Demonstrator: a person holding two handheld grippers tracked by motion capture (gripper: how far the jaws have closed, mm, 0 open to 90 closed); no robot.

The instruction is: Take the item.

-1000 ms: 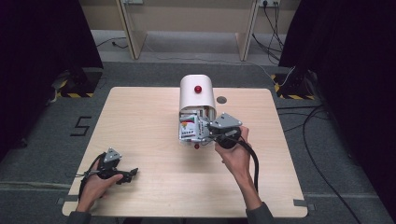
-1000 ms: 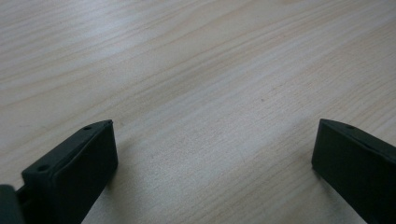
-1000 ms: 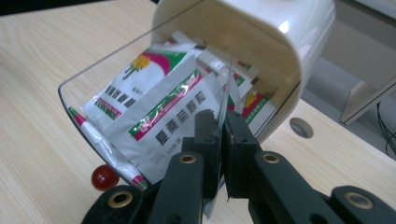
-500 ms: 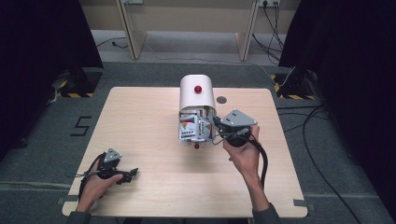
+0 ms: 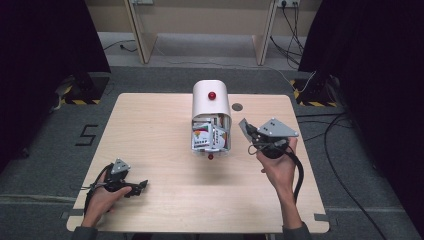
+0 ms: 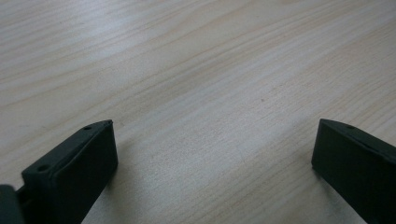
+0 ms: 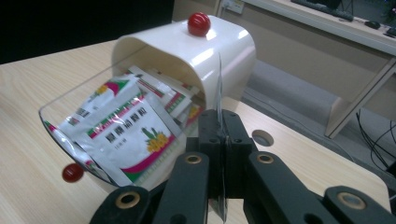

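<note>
Right gripper (image 7: 219,140) fingers pinch the clear lid (image 7: 93,116); left gripper (image 5: 131,187) fingers spread.

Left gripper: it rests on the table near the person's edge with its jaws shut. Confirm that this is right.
Not quite. The left gripper does rest on the table near the person's edge, but its jaws are open, not shut. The left gripper view shows them standing wide apart with bare wood between them.
</note>
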